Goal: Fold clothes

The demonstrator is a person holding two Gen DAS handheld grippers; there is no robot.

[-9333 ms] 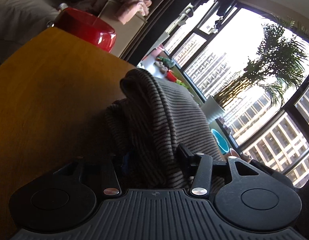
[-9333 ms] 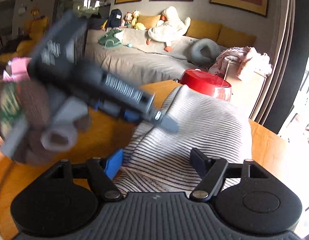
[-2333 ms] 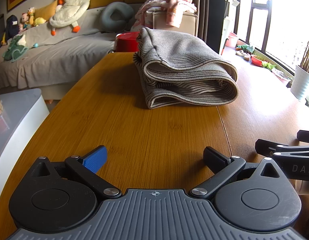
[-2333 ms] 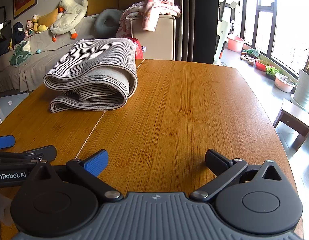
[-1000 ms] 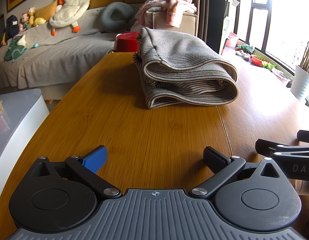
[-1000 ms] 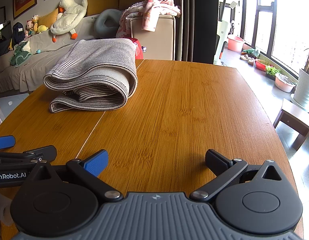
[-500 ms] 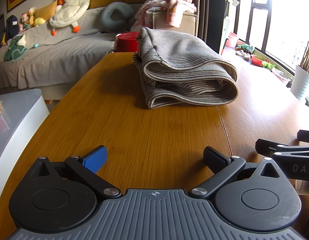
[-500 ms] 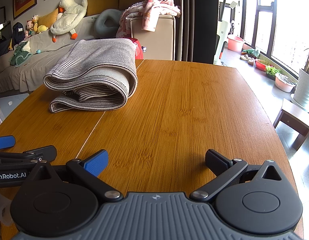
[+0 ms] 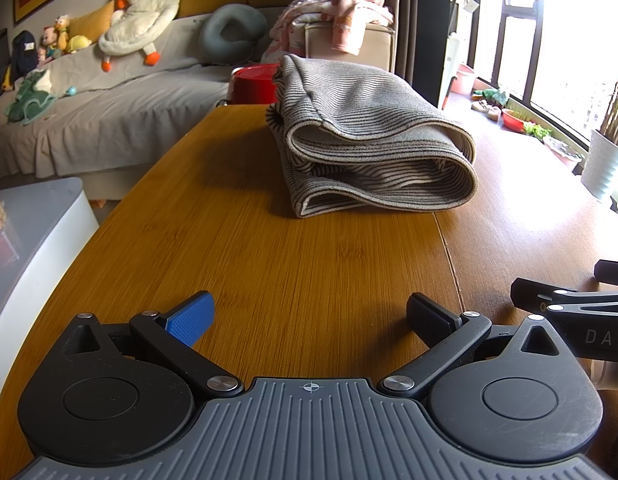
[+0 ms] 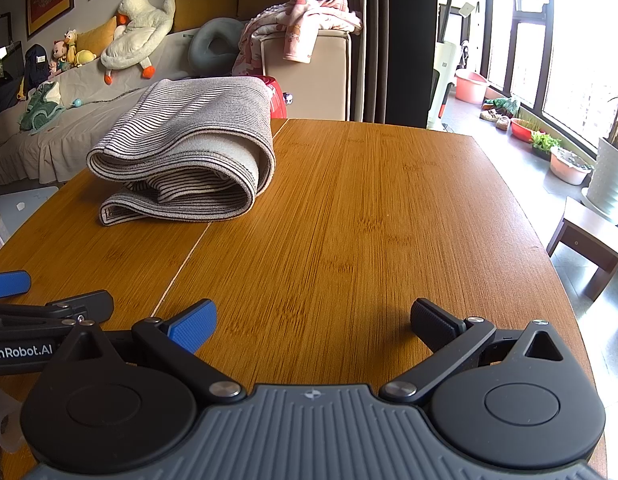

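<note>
A grey striped garment (image 9: 369,140) lies folded in a thick bundle at the far middle of the wooden table (image 9: 309,264). It also shows in the right wrist view (image 10: 189,156), to the far left. My left gripper (image 9: 309,314) is open and empty, low over the near end of the table, well short of the garment. My right gripper (image 10: 311,318) is open and empty, beside the left one, to its right. Each gripper's side shows at the edge of the other's view.
A red bowl (image 9: 253,84) stands behind the garment at the table's far end. A sofa (image 9: 109,112) with plush toys runs along the left. A beige box (image 10: 309,76) draped with pink clothes stands beyond the table. A low stool (image 10: 589,240) is at the right.
Since 9.3 s ago both grippers have let go of the garment and drawn back to the near end of the table. In the last second nothing has moved.
</note>
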